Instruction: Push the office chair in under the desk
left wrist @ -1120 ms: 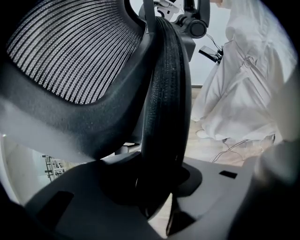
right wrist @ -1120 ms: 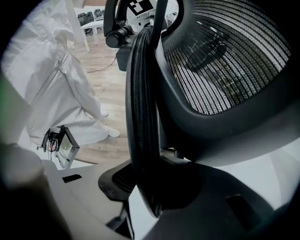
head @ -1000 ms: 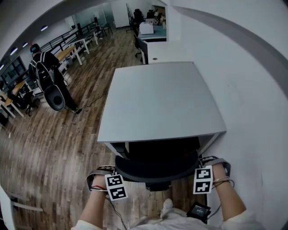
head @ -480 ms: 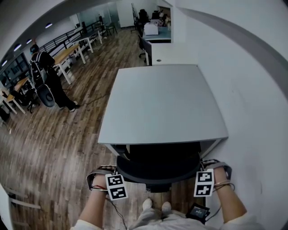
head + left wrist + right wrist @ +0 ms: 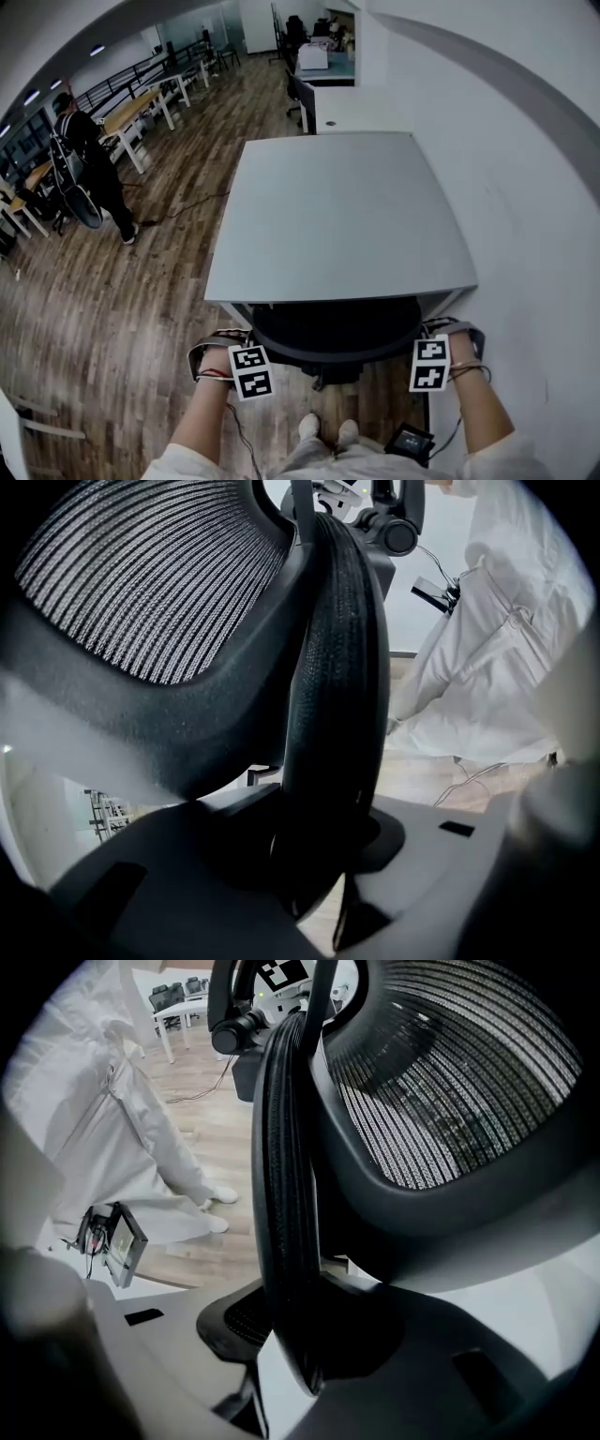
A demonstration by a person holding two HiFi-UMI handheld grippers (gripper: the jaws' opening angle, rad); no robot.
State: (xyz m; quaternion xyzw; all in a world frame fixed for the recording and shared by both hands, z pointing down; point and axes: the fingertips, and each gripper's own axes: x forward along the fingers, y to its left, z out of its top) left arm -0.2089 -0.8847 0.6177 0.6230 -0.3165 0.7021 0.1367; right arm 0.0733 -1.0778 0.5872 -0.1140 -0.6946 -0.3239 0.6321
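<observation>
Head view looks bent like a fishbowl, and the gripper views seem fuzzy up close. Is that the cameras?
Head view: yes, a wide lens bows the desk edges and the wall. Left gripper view: the chair back mesh is sharp, the jaws nearest the lens soft. Right gripper view: the same.

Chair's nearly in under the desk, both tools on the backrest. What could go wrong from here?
1. The left tool and right tool each clamp only the thin backrest rim; a harder push might slide them off.
2. Both sit close to the front edge of the desk and may get pinched against it as the office chair goes deeper.
3. The desk leg stands near its right side; a skewed push could catch it.
</observation>
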